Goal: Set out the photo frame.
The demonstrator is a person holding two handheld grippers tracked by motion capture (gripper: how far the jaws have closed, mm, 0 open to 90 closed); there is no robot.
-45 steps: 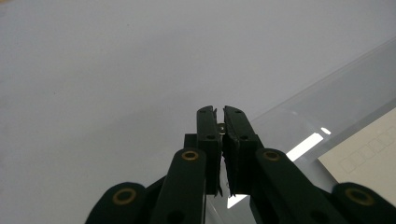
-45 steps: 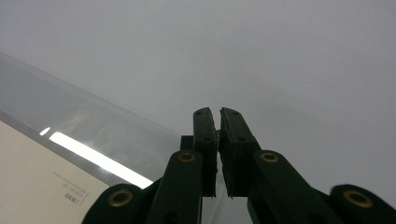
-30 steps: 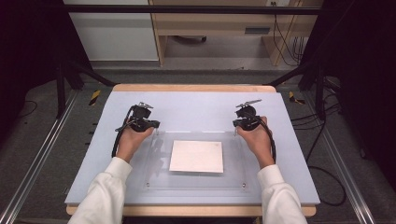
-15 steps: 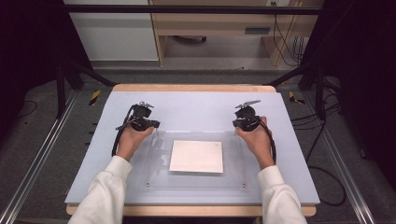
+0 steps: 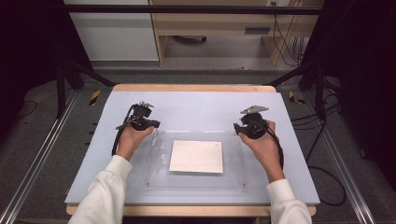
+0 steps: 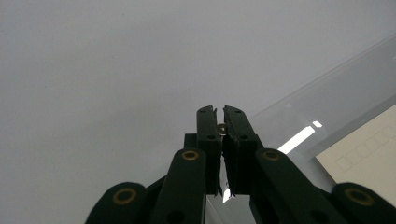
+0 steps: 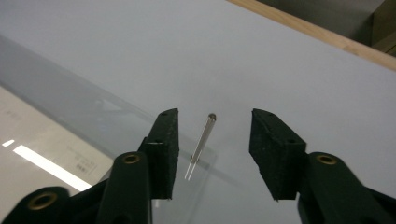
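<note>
While the pale grey worktop (image 5: 196,109) and clear acrylic plate (image 5: 154,158) sit as before, my right claw (image 7: 212,140) has just been opening, releasing the thin steel pin (image 7: 201,142) upright at the plate's corner; left claw (image 6: 219,140) stays clenched on sth small & metallic.

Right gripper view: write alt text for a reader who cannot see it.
The right gripper has open black jaws around a thin metal pin standing at the corner of a clear plate on a pale table.

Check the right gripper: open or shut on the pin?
Open. The right gripper has just been opening; its pads stand clear of the thin metal pin, which stands upright at the clear plate's corner.
</note>
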